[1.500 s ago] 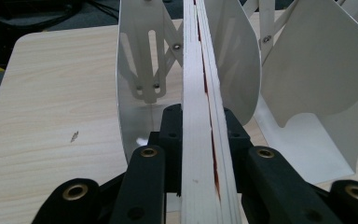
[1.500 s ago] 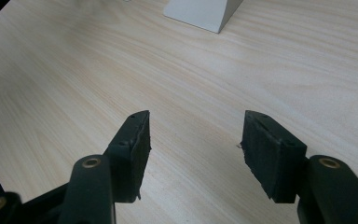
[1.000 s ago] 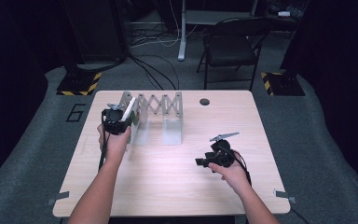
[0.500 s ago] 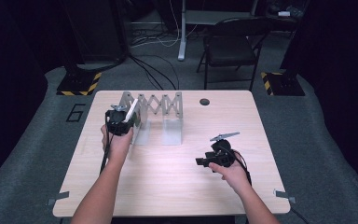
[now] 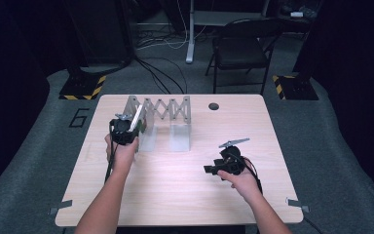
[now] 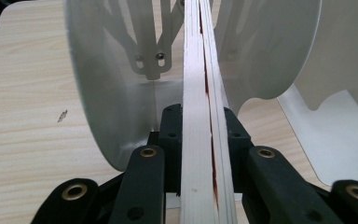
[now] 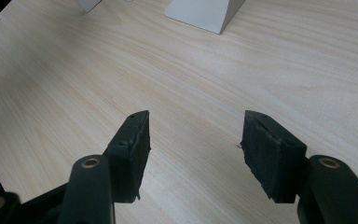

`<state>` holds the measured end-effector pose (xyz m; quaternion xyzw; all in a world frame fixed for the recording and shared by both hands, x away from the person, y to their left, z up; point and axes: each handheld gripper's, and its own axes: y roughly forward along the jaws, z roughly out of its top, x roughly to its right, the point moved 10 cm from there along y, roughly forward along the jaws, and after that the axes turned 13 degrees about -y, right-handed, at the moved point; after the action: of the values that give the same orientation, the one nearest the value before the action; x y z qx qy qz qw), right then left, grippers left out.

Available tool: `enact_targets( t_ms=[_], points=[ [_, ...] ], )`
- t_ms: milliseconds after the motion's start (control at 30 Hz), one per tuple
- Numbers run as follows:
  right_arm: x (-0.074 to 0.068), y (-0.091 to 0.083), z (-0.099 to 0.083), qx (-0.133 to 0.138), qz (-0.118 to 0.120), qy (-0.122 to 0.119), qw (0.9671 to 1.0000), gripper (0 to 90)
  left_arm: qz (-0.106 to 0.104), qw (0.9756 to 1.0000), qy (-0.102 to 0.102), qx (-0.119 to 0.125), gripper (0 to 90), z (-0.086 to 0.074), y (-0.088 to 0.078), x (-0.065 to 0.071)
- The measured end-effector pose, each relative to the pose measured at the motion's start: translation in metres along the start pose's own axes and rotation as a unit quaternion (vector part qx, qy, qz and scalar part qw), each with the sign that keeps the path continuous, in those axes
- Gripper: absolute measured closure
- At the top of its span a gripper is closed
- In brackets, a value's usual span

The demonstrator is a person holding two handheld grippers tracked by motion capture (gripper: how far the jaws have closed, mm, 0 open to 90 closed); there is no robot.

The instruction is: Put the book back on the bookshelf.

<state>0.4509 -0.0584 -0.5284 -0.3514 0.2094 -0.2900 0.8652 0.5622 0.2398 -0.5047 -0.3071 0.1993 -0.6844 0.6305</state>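
Since the left gripper [image 6: 200,140] clamps a thin book [image 6: 204,93] spine-up at the rack's [image 5: 175,105] left-end slot, seemingly for filing, right gripper [image 7: 193,149] idles apart, empty, well right of rack.

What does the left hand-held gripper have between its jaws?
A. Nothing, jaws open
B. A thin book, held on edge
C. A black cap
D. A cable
B: in the left gripper view the left hand-held gripper clamps a thin book edge-on, in front of the white expandable rack.
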Motion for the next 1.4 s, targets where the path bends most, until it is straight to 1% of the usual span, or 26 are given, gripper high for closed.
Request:
enact_targets(
  t_ms=[33,167,233,567,633,700,833,1033,1133,1167,1267,1300,1400],
  points=[
    [0.000,0.000,0.000,0.000,0.000,0.000,1.0000,41.7,0.001,1.0000,0.005,0.000,75.2,0.000,0.000,0.000],
    [0.000,0.000,-0.001,-0.002,0.001,-0.002,1.0000,41.7,0.004,0.9999,0.011,0.000,74.7,-0.001,0.000,0.001],
    [0.001,0.000,0.000,0.000,0.000,-0.003,1.0000,41.7,0.007,0.9999,0.012,0.002,74.0,-0.001,0.000,0.001],
    [0.002,0.000,-0.001,0.001,0.000,-0.001,1.0000,41.6,0.006,0.9999,0.012,0.001,71.5,0.000,-0.002,0.000],
    [0.002,0.000,-0.001,0.001,0.000,-0.001,1.0000,41.6,0.006,0.9999,0.013,0.007,70.0,0.002,-0.003,0.000],
    [0.002,0.000,-0.001,0.001,0.000,-0.002,1.0000,41.6,0.007,0.9998,0.015,0.007,69.3,0.002,-0.005,0.000],
    [0.001,0.000,-0.001,-0.003,0.001,-0.001,1.0000,41.6,0.002,0.9997,0.012,0.020,67.2,0.007,-0.009,0.001],
    [0.001,0.000,-0.001,-0.003,0.000,-0.001,1.0000,41.6,0.000,0.9996,0.014,0.025,67.0,0.009,-0.014,0.002],
    [0.002,0.000,-0.001,-0.004,0.000,-0.001,1.0000,41.5,-0.001,0.9994,0.026,0.025,66.7,0.010,-0.017,0.003],
    [0.001,0.000,-0.001,-0.003,0.000,0.000,1.0000,41.5,-0.004,0.9992,0.021,0.033,66.5,0.012,-0.019,0.005],
    [0.002,0.000,-0.001,0.001,-0.001,-0.002,1.0000,41.6,-0.007,0.9990,0.022,0.039,65.6,0.014,-0.022,0.005],
    [0.002,0.000,-0.001,0.001,-0.002,-0.002,1.0000,41.6,-0.007,0.9988,0.022,0.042,63.7,0.014,-0.023,0.005],
    [0.002,0.000,-0.001,0.001,-0.002,-0.002,1.0000,41.5,-0.009,0.9989,0.021,0.040,61.8,0.015,-0.025,0.003]
  ],
)
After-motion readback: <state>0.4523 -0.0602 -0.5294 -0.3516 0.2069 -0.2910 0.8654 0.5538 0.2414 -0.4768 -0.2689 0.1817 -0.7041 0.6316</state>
